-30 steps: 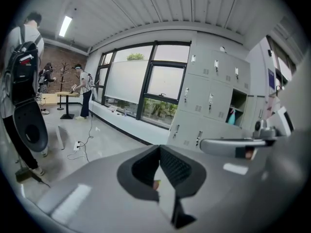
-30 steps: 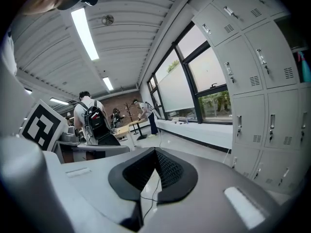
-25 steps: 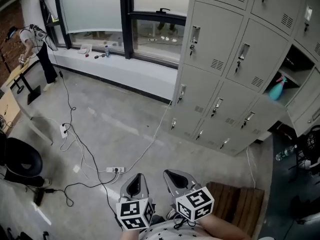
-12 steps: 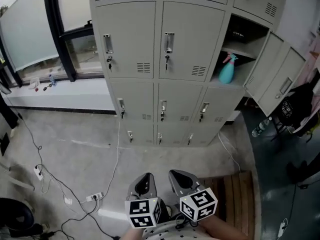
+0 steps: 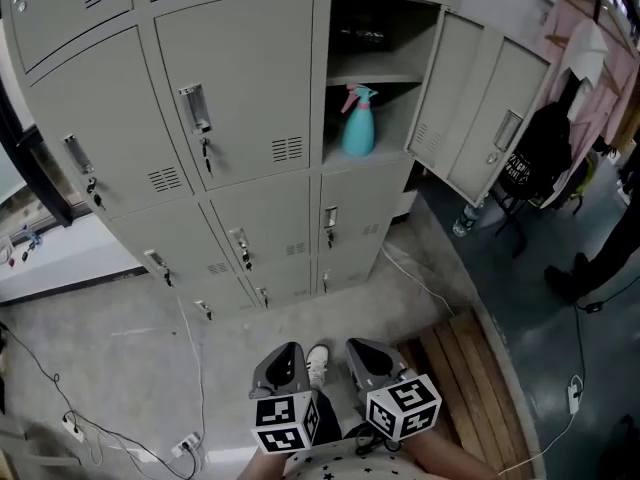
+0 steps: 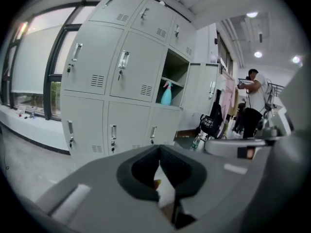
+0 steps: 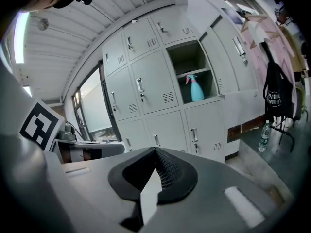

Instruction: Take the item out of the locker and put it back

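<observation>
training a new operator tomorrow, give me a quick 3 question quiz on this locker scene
1. True or false: the teal spray bottle stands inside the open locker.
2. What does the right tool hold? A) the spray bottle B) nothing C) a key
3. Fill in: the jaws of the left tool are ____.
Key: 1 true; 2 B; 3 shut.
</observation>
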`<state>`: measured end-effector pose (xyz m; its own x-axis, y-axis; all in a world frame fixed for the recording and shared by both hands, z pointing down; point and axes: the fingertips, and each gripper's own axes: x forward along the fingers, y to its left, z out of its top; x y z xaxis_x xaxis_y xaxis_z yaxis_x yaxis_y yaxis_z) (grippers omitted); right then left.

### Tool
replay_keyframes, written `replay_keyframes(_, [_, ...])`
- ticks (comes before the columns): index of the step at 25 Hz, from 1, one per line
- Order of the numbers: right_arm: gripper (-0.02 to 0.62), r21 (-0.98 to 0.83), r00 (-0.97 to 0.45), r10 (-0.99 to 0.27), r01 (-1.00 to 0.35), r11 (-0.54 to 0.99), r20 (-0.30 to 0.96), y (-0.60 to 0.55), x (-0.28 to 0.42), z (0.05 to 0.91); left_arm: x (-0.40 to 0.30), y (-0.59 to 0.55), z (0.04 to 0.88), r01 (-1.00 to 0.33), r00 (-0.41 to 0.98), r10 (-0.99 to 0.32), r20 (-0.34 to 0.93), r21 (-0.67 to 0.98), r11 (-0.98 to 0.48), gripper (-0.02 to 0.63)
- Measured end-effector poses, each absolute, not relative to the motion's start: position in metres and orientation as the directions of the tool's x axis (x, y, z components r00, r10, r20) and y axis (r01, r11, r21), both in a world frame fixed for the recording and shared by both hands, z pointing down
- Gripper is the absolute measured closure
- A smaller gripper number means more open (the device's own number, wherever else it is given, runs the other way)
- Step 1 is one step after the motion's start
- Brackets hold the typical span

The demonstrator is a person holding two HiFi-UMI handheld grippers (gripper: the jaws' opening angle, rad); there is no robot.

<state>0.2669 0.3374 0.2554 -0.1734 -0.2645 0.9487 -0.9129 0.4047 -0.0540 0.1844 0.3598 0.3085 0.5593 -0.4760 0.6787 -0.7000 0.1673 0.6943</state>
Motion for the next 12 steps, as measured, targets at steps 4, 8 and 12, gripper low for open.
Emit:
replay_keyframes(4, [0.597,-0.013,-0.134,-0.293,-0.924,0.382,0.947,0.289,0.291,0.283,0.209,0.309,0.342,-0.687,0.591,-0.471,0.655,0.714,0.131,0.600])
replay_keyframes(8, [0.597,0.016,-0.118,-0.325,-0.924,0.382,0.938,0.223,0.303,0.312,0.225,0.246,0.371,-0.679,0.610,-0.475,0.634,0.728,0.099,0.600])
replay_keyframes(12, [0.597,0.055,-0.102,-0.374,-0.920,0.388,0.922,0.149,0.310,0.347,0.239,0.186,0.401,-0.667,0.633,-0.477,0.610,0.742,0.064,0.600])
